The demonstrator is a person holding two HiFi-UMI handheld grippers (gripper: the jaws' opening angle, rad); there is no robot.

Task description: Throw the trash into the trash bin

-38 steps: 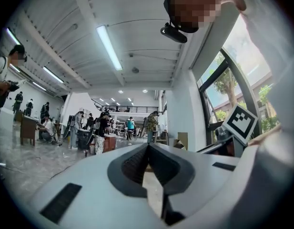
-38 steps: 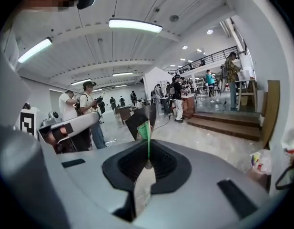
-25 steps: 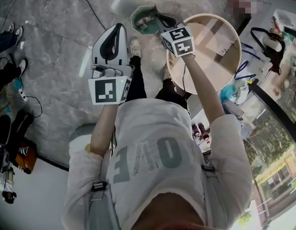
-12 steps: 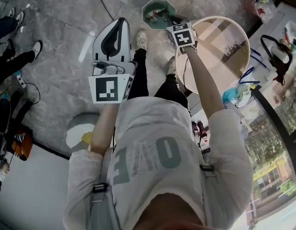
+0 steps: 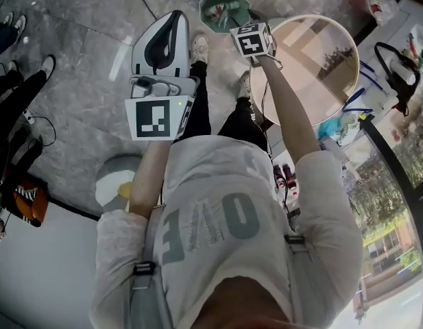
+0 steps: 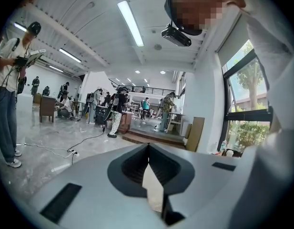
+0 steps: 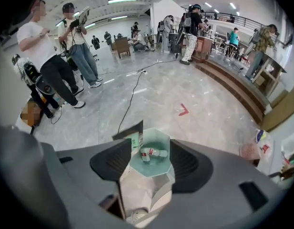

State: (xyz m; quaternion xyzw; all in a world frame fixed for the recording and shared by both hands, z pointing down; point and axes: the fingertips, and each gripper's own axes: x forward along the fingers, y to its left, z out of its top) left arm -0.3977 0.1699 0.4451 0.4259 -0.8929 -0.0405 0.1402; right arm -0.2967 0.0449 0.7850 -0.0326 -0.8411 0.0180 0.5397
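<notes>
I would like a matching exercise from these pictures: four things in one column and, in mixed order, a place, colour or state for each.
Things:
1. trash bin
2. bottle
3. round table
4. left gripper

Descriptions:
a. jaws together
b. pale wood colour
c. green, eight-sided
d. lying inside the bin

Pairs: 1-c, 2-d, 3-b, 4-a.

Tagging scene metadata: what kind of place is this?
Probably a big open indoor hall used as a workspace: polished stone floor with a trailing cable, groups of people standing about, tall windows.
</notes>
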